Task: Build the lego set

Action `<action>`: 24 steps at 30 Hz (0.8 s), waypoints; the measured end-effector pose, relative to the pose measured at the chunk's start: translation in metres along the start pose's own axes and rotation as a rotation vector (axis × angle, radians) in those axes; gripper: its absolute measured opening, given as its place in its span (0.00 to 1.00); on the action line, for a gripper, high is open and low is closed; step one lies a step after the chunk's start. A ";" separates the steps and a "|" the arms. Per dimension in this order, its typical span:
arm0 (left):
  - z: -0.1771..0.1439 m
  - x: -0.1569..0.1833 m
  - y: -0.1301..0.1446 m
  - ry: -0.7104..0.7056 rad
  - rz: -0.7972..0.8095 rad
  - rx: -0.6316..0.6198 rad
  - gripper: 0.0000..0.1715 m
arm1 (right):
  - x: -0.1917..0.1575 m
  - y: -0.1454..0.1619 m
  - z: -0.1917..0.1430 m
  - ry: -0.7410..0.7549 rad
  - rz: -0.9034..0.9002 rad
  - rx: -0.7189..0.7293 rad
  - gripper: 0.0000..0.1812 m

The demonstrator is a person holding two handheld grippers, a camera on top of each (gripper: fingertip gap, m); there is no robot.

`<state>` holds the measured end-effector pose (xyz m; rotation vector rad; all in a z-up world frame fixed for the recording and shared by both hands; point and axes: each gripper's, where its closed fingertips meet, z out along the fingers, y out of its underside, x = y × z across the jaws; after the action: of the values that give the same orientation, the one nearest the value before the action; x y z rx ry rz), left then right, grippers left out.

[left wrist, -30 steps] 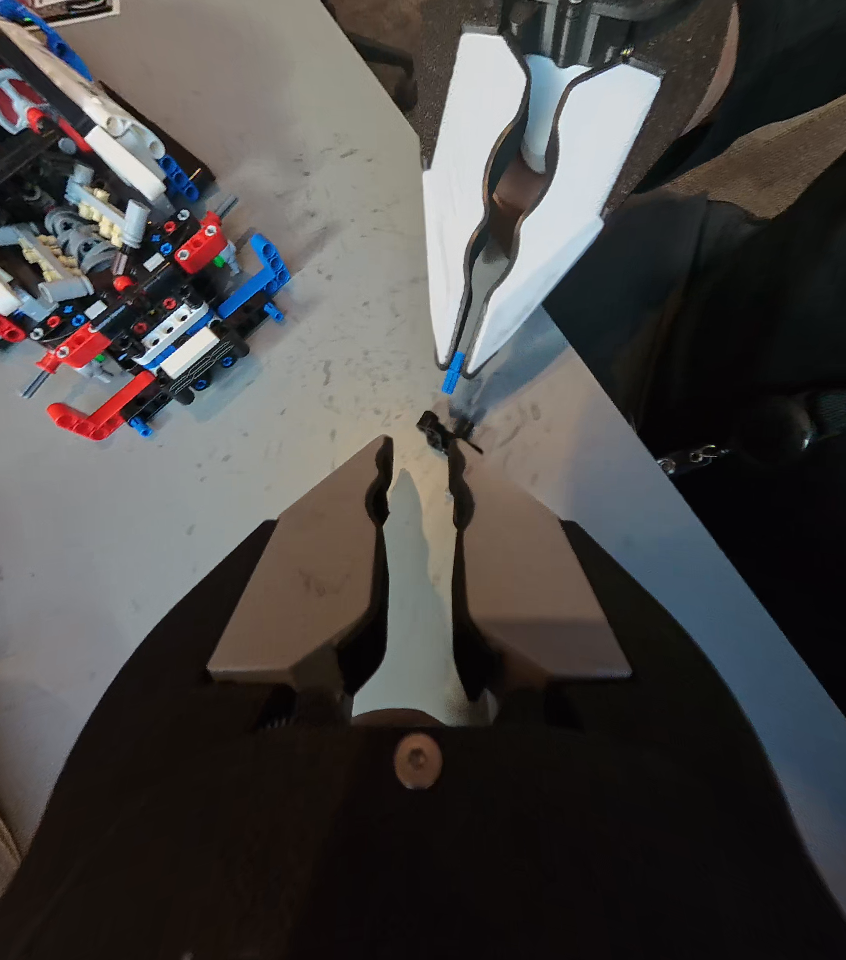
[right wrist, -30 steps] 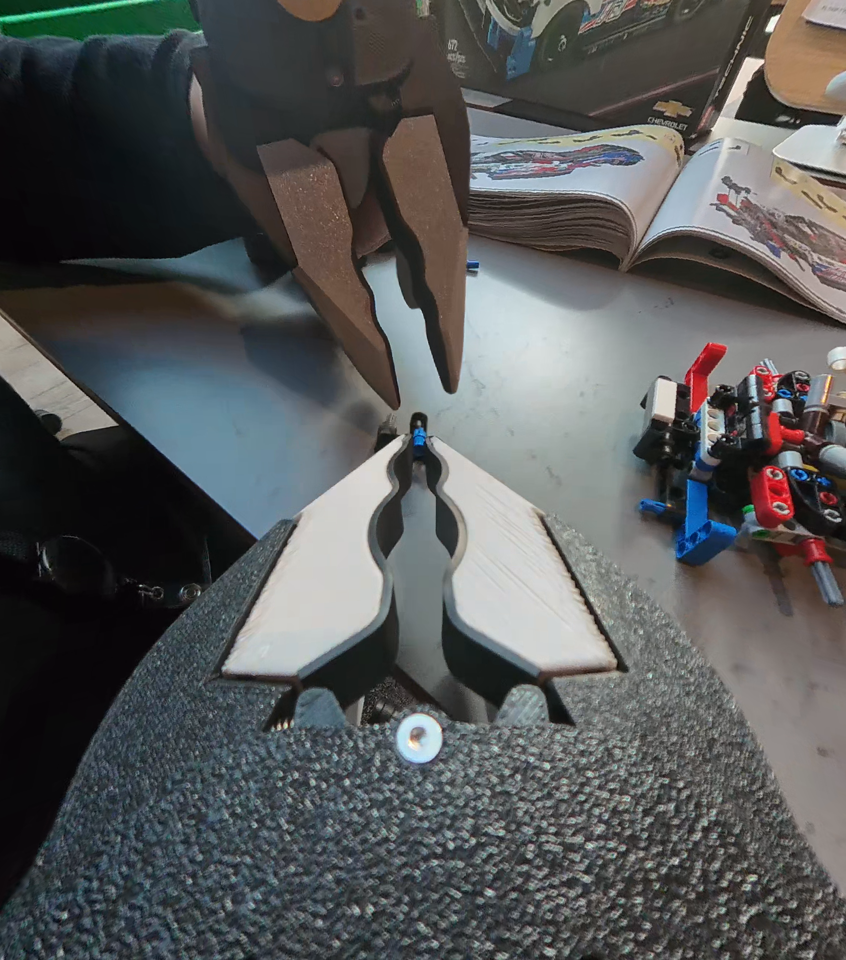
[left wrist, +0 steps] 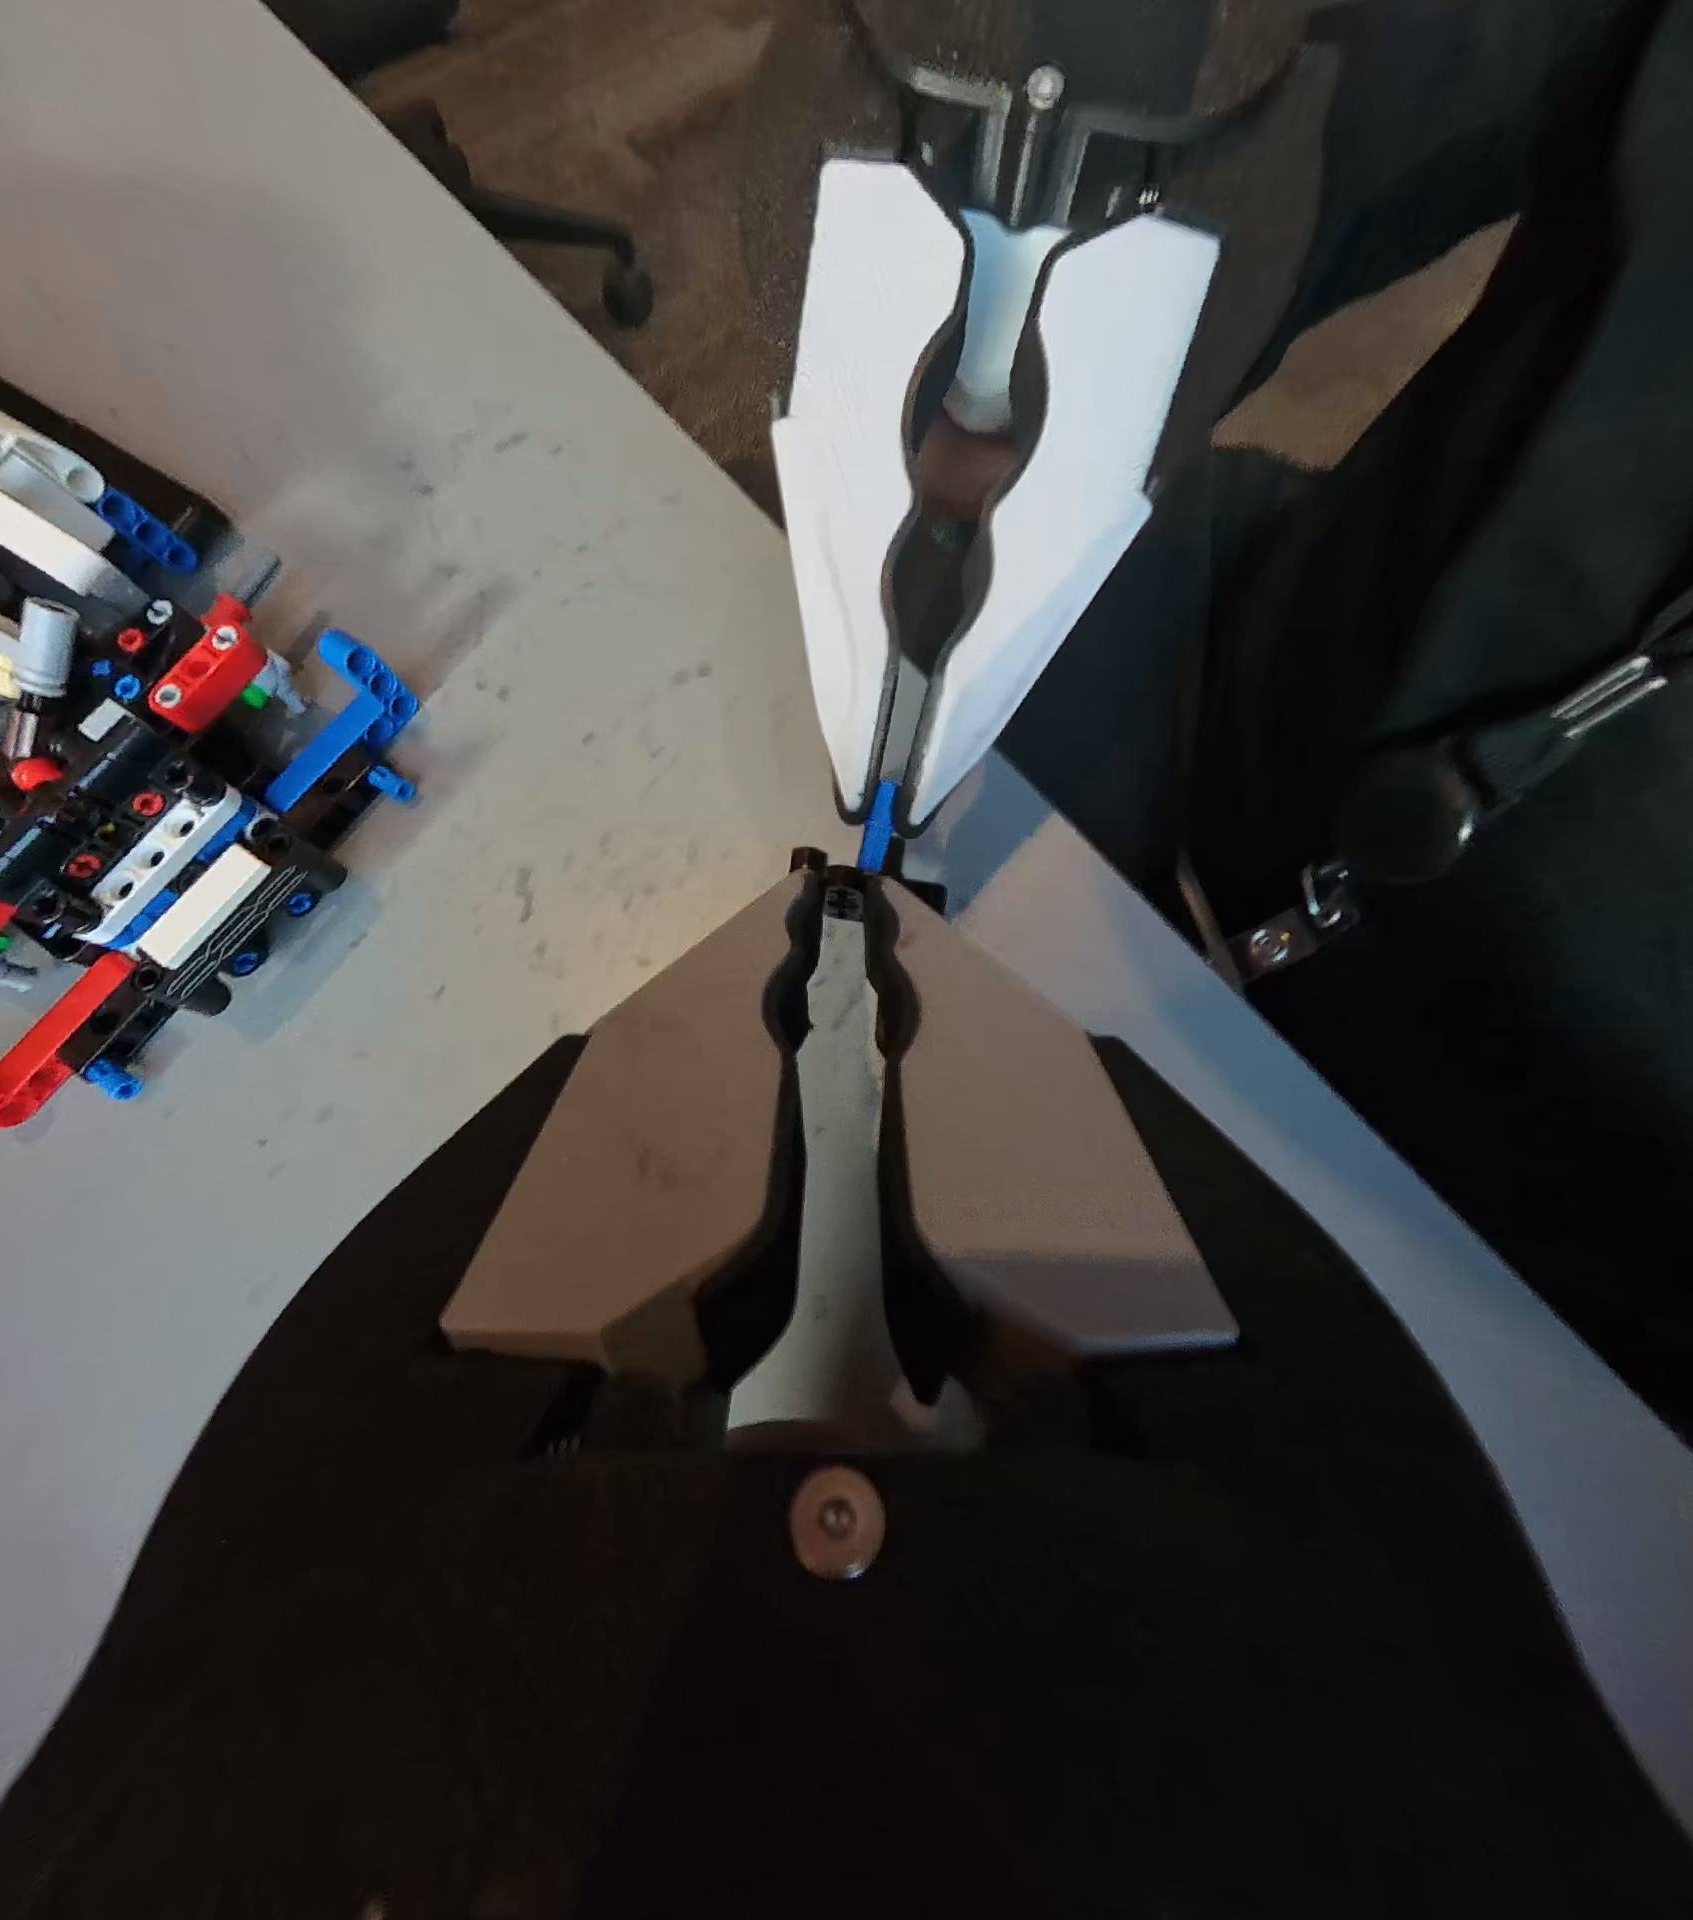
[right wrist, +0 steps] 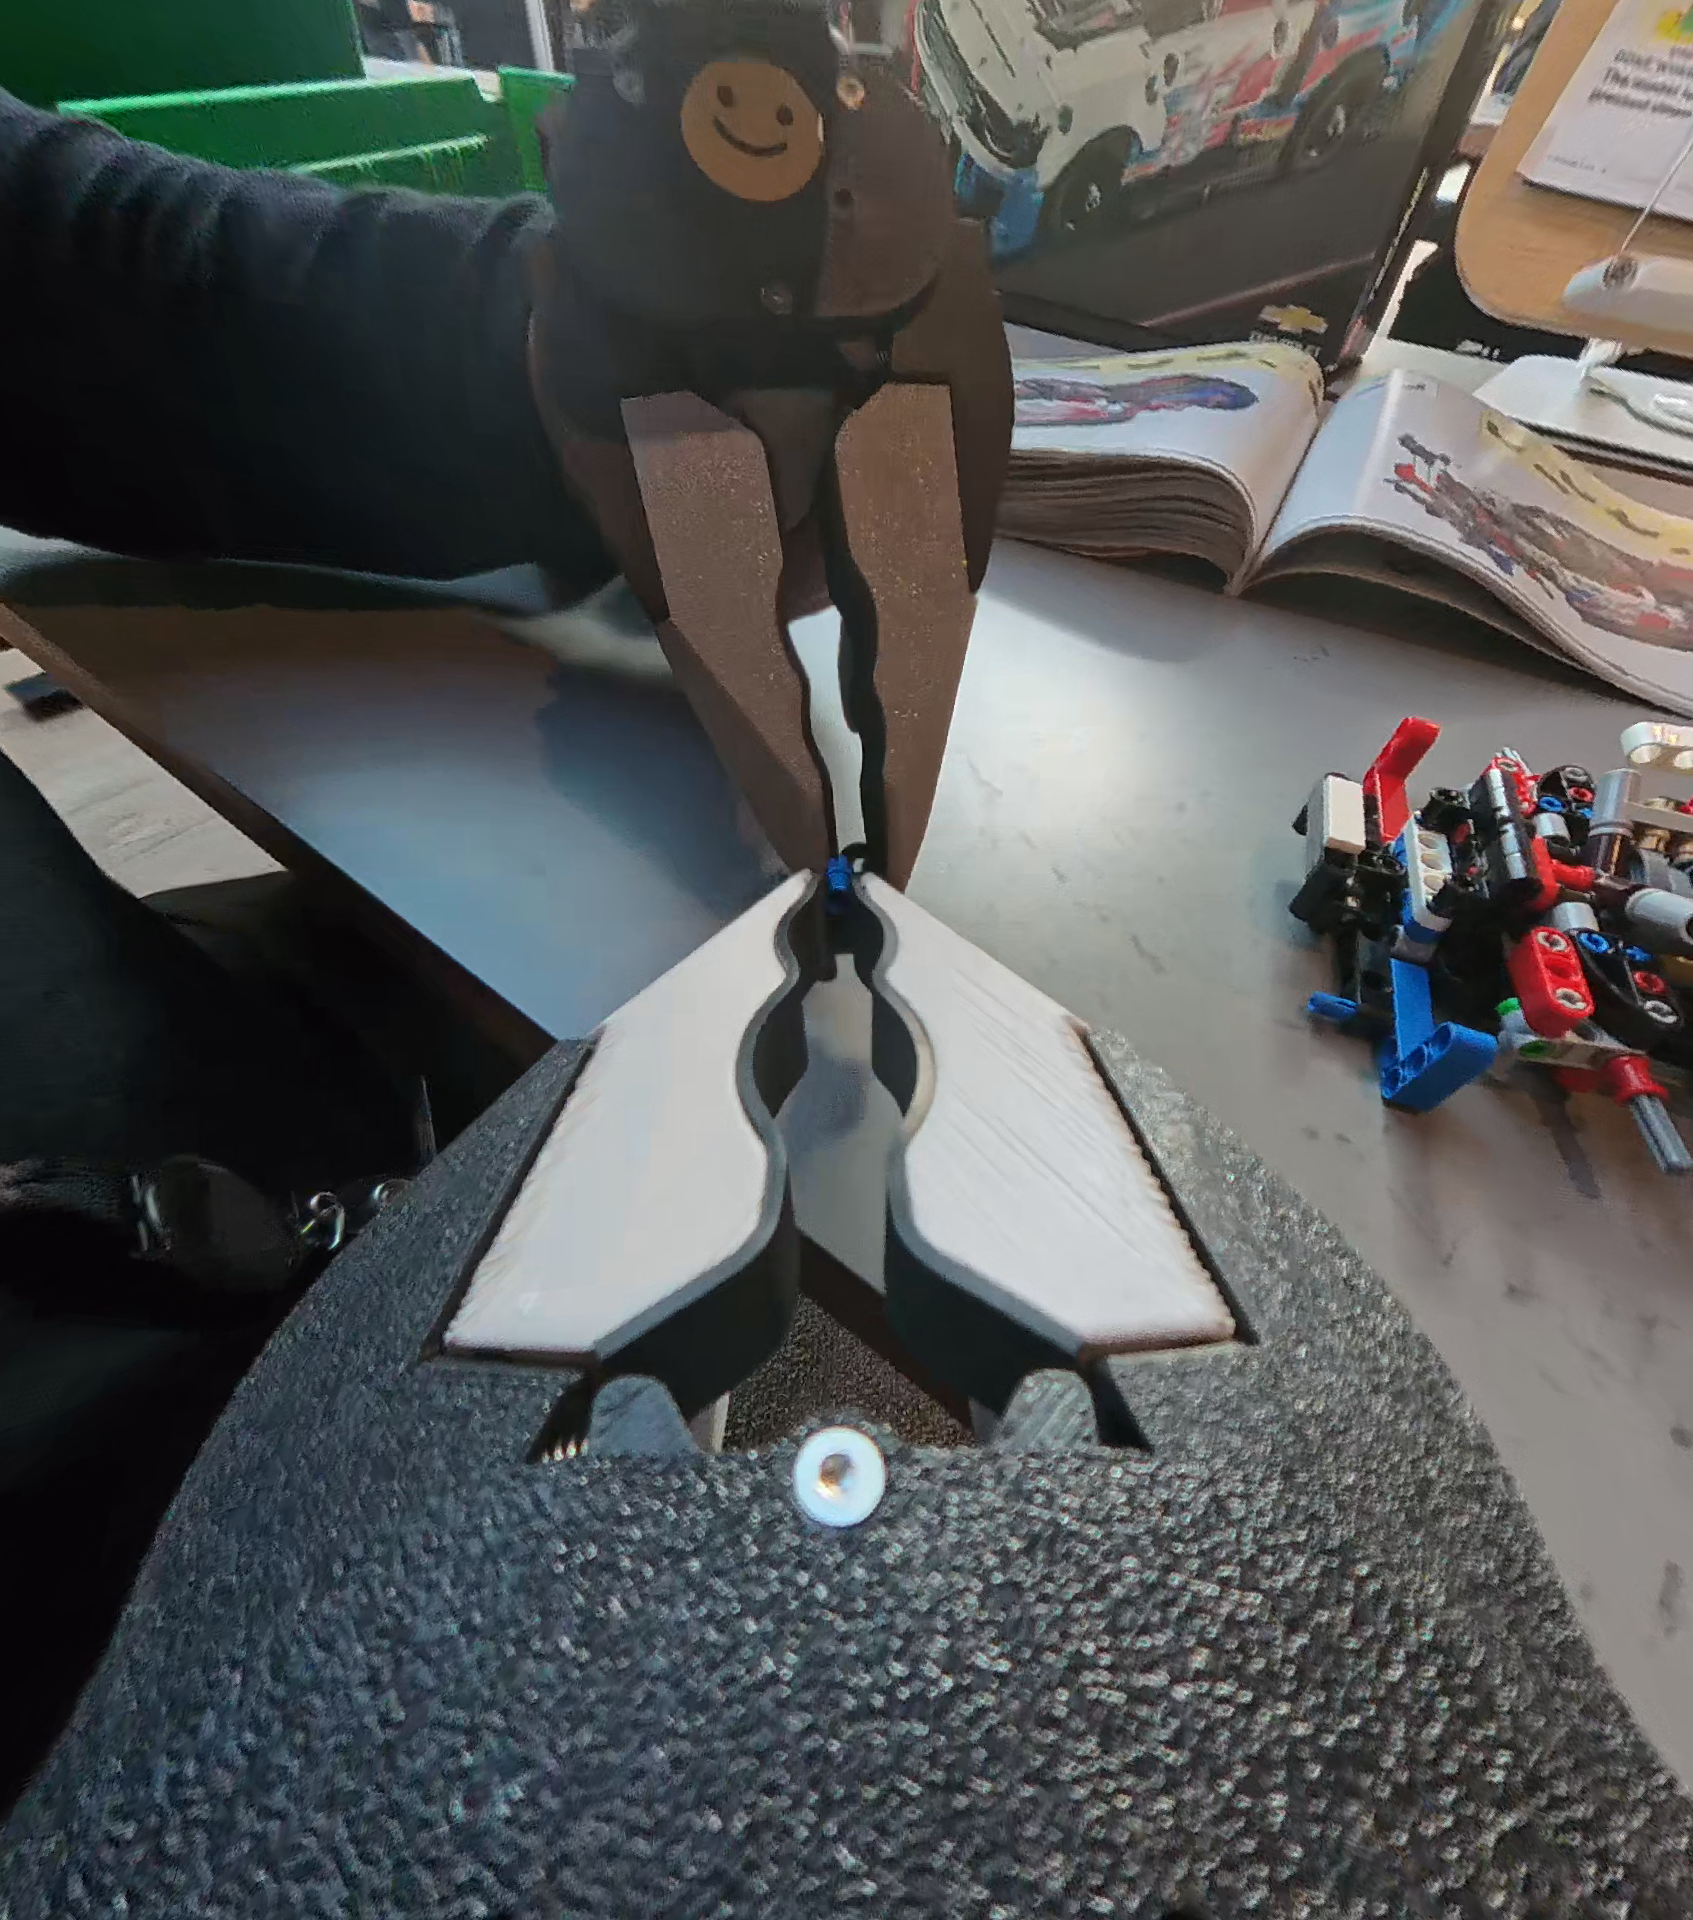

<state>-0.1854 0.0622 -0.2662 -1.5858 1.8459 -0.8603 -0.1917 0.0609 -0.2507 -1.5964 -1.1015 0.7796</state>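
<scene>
1. Left tongs [left wrist: 842,902], brown fingers, pinched on a small black connector piece [left wrist: 840,900] at the very tips, near the bench [left wrist: 509,499] edge.
2. Right tongs [right wrist: 834,902], white fingers, pressed onto a blue pin [left wrist: 878,823]; the pin sticks out past the tips.
3. The two pairs of tongs meet tip to tip; the blue pin's free end touches the black piece. Whether it is seated, cannot tell.
4. Part-built model [right wrist: 1569,935] in red, blue, white and black lies on the bench, well apart from the tongs, on the right side.
5. Open instruction booklet [right wrist: 1341,499] lies beyond the model; the set's box [right wrist: 1185,156] stands behind it.
6. A dark sleeve [right wrist: 198,343] runs behind the left tongs.
</scene>
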 end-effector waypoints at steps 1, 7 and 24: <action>0.000 0.003 -0.002 0.012 -0.010 0.022 0.03 | -0.002 -0.002 -0.003 -0.003 -0.009 0.009 0.02; 0.010 0.017 0.001 0.051 -0.013 0.028 0.03 | -0.006 0.006 -0.012 -0.017 0.006 -0.014 0.02; 0.015 0.024 0.005 0.076 -0.014 -0.008 0.03 | -0.016 0.017 -0.008 -0.005 -0.006 0.079 0.02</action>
<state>-0.1810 0.0377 -0.2796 -1.5932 1.8953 -0.9324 -0.1855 0.0417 -0.2651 -1.5248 -1.0655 0.8139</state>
